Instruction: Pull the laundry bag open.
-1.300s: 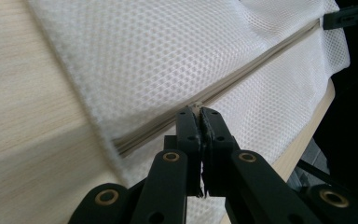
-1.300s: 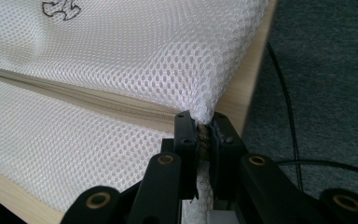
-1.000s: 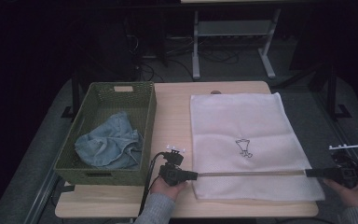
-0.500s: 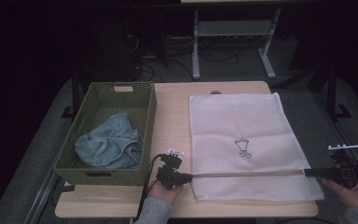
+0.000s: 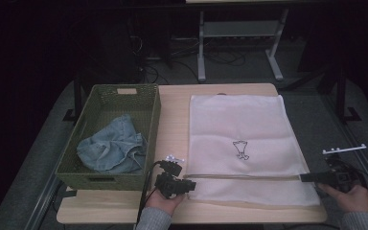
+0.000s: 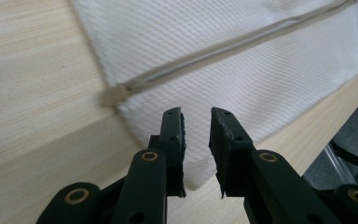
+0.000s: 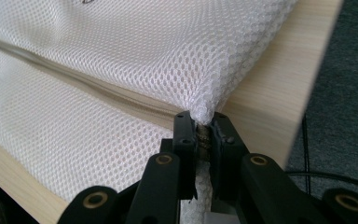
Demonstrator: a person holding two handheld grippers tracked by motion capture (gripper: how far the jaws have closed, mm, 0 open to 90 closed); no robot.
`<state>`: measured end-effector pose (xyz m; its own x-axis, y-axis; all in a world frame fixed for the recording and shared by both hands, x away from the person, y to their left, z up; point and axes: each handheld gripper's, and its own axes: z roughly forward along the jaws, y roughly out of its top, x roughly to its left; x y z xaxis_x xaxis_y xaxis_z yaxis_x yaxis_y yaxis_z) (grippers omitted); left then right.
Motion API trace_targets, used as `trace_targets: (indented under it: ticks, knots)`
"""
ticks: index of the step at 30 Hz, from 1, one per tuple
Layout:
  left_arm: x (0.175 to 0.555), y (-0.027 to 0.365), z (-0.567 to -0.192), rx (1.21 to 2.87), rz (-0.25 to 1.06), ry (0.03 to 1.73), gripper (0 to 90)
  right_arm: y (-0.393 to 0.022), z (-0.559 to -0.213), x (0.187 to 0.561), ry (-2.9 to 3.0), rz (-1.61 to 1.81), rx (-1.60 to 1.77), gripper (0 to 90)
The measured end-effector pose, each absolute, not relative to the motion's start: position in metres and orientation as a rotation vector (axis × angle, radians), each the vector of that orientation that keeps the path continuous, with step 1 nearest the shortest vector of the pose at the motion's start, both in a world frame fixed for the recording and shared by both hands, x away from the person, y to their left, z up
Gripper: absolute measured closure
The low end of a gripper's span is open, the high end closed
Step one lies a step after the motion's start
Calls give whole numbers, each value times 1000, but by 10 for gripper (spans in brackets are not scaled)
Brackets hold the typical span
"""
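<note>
The left gripper [image 6: 196,116] has just been opening, jaws apart and empty over the mesh bag [image 6: 242,70] (zip end beside). The right gripper [image 7: 204,122] pinches the bag's corner.

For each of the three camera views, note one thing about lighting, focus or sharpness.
High view: the table is lit while the room behind is nearly black, and the picture is soft. Left gripper view: bright and even; the mesh bag weave is crisp, the near left gripper slightly soft. Right gripper view: mesh sharp close to the right gripper, blurring toward the top; the floor at right is dim.
</note>
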<state>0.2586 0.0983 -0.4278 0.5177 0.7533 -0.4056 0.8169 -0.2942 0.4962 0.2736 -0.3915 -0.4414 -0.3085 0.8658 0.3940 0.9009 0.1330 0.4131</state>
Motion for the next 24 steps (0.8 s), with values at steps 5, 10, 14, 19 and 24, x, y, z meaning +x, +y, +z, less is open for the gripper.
trace_targets:
  ticks: [5,10,14,19,24]
  knots:
    - [259,98,-431,2071,-145,1265,746,-375,-444,281,-2350,-894,-1770,773]
    - [259,98,-431,2054,-159,1245,734,-373,-445,282,-2377,-887,-1797,583]
    - [259,97,-432,2040,-164,1226,721,-376,-441,277,-2403,-924,-1798,535]
    - [259,95,-433,2030,-176,1203,712,-372,-430,271,-2462,-970,-1768,523]
    - [259,94,-433,2015,-189,1188,702,-356,-419,269,-2535,-990,-1708,510]
